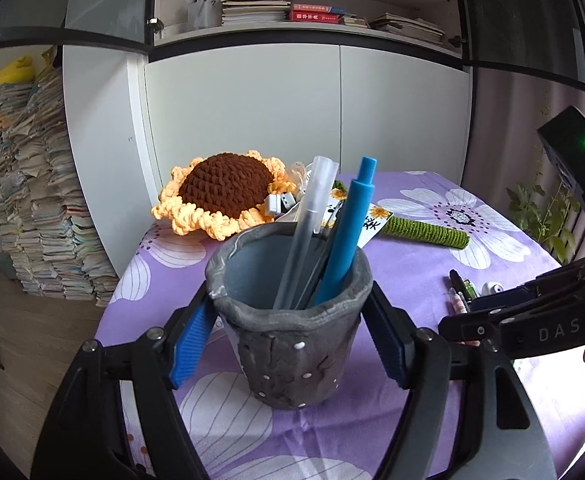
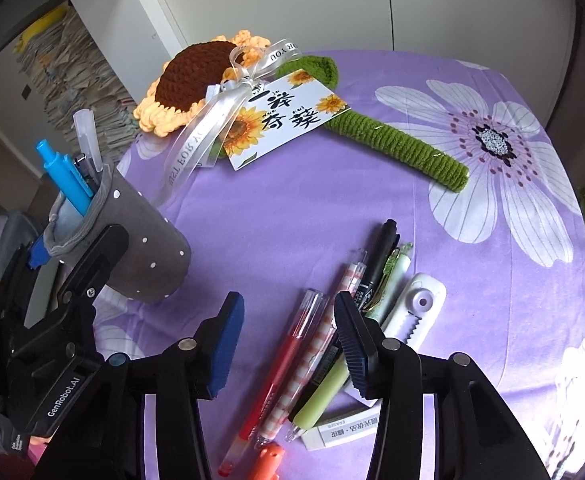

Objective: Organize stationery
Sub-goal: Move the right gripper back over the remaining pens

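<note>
A grey pen cup point(image 1: 288, 320) with white dots stands on the purple flowered cloth. My left gripper point(image 1: 288, 340) is shut on the cup, one blue pad on each side. The cup holds a blue pen point(image 1: 348, 236) and a clear pen point(image 1: 304, 232). In the right wrist view the cup point(image 2: 148, 252) is at the left. My right gripper point(image 2: 288, 344) is open, low over loose pens: a red pen point(image 2: 284, 356), a pink checked pen point(image 2: 316, 340), a black pen point(image 2: 376, 268) and a green pen point(image 2: 328, 392). None is held.
A white correction tape point(image 2: 416, 308) and a white eraser point(image 2: 340, 428) lie by the pens. A crocheted sunflower point(image 2: 196, 80) with a green stem and a gift card lies at the back. A paper stack point(image 1: 32, 200) stands left of the table.
</note>
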The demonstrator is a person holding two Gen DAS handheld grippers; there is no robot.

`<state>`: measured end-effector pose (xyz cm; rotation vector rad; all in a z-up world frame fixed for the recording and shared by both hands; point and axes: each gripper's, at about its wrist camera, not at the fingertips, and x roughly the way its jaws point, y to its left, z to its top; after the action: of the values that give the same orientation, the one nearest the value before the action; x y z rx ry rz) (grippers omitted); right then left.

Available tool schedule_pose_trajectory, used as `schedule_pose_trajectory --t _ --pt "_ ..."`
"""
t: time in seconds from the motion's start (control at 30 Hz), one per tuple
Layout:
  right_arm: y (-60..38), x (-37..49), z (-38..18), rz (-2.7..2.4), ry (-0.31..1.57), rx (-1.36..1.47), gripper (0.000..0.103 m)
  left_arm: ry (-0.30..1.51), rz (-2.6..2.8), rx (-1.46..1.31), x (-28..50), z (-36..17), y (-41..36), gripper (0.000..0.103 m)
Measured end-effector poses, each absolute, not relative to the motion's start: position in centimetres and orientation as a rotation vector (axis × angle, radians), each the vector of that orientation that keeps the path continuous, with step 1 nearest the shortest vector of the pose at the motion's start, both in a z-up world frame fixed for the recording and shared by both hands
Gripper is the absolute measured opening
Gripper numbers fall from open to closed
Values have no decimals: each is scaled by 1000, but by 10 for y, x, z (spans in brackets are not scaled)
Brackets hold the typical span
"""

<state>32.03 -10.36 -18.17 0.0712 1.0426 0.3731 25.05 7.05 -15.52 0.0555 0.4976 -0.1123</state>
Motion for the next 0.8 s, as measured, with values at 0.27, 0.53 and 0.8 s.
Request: schedule_pose_trajectory --t 0.27,0.53,0.8 --pt "-98 328 -177 407 1031 101 48 501 -116 49 250 -156 69 71" --pt "-98 339 -188 393 1087 122 47 506 -120 39 251 -156 70 71" --pt "-97 336 -188 371 1101 94 47 498 -125 41 250 -155 70 70"
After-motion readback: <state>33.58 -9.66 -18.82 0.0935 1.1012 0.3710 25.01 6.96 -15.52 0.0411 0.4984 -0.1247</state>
